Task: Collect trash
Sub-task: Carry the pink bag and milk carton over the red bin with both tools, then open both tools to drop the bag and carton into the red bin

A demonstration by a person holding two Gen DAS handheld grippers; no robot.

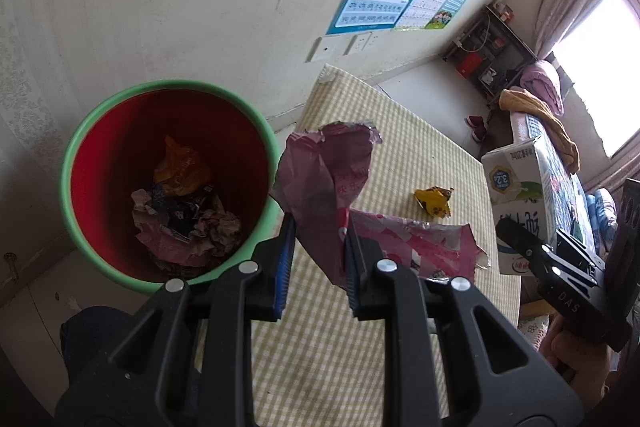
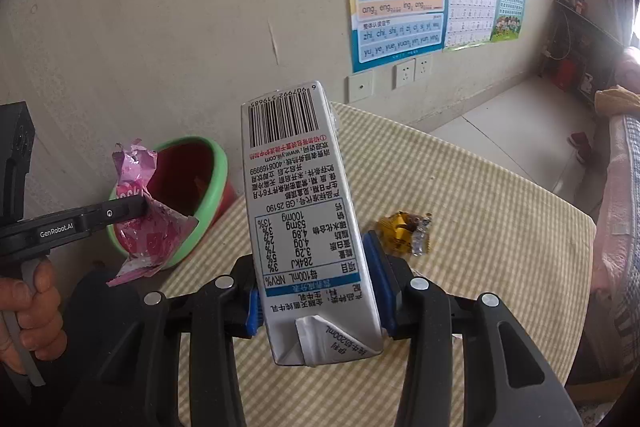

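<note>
- The pink wrapper is thin, crinkled foil: probably very light and limp, slippery on its glossy side, and unlikely to be hurt by squeezing. A pinch on a bunched fold holds better than one on a flat edge.
- The left gripper has its fingers drawn close together, pinching the wrapper low down. Most of the wrapper stands up above the pads and a torn flap trails to the right.
- The wrapper hangs just beside the rim of the bin, over the edge of the table, not yet over the bin's mouth.
- The milk carton is stiff card with smooth, slightly slick faces. It looks empty and light, and a hard squeeze would likely dent it. Its flat side faces are the place to grip.
- The right gripper has its fingers half spread, pressing on the carton's two sides near its lower, folded end. The barcode end sticks out well beyond the pads.
- The carton is held above the table, right of the bin.
- A yellow wrapper lies on the table, apart from both grippers.
</note>
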